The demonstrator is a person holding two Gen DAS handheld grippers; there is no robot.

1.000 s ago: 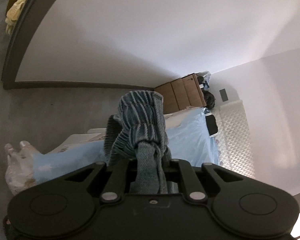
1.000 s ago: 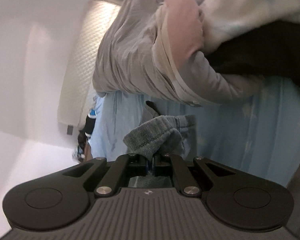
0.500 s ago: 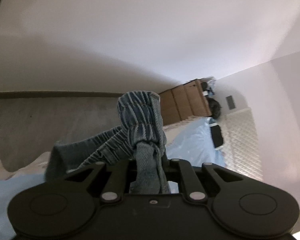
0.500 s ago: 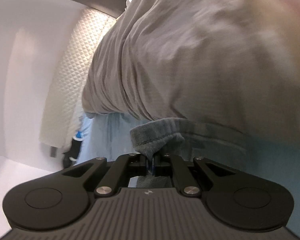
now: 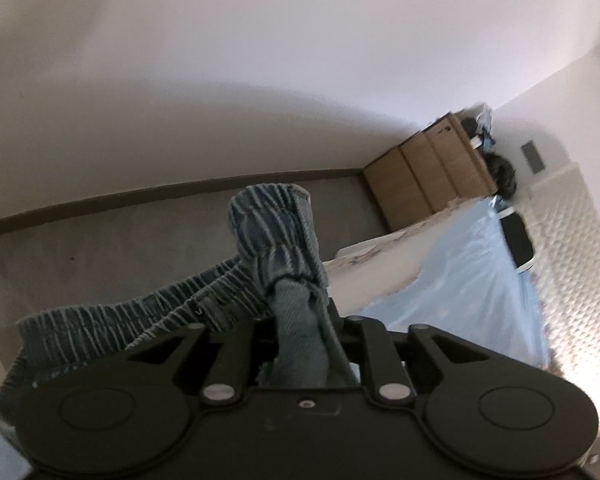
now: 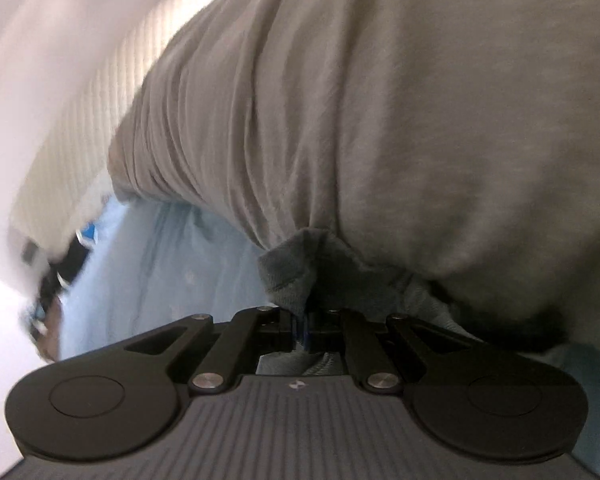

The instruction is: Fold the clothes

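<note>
In the left wrist view, a twisted bunch of blue denim with a gathered, striped elastic waistband (image 5: 272, 240) is seen pinched between the jaws of the black left gripper (image 5: 300, 320); those jaws have just been opening a little, yet the bunched cloth is still wedged between them and rises straight ahead of them; from the pinch the waistband is stretched away to the claw's left and slightly towards the camera. Beyond and to the claw's right a pale blue bed sheet (image 5: 472, 276) is spread, with a white quilted headboard (image 5: 572, 264) further to the right; ahead of the claw a grey carpeted floor (image 5: 120, 240) is seen, then a light wooden chest of drawers (image 5: 428, 176) against a white wall (image 5: 300, 60), with dark, blurred items beside it that cannot be identified. In the right wrist view, the black right gripper (image 6: 305, 326) is pressed together on a thin fold of the same blue denim garment, which bulges just ahead of the fingertips; directly above and ahead of the claw the view is filled by the person's grey ribbed shirt (image 6: 380, 112); the pale blue sheet is seen ahead and to the claw's left, and the quilted headboard, blurred, is further off on that side.
</note>
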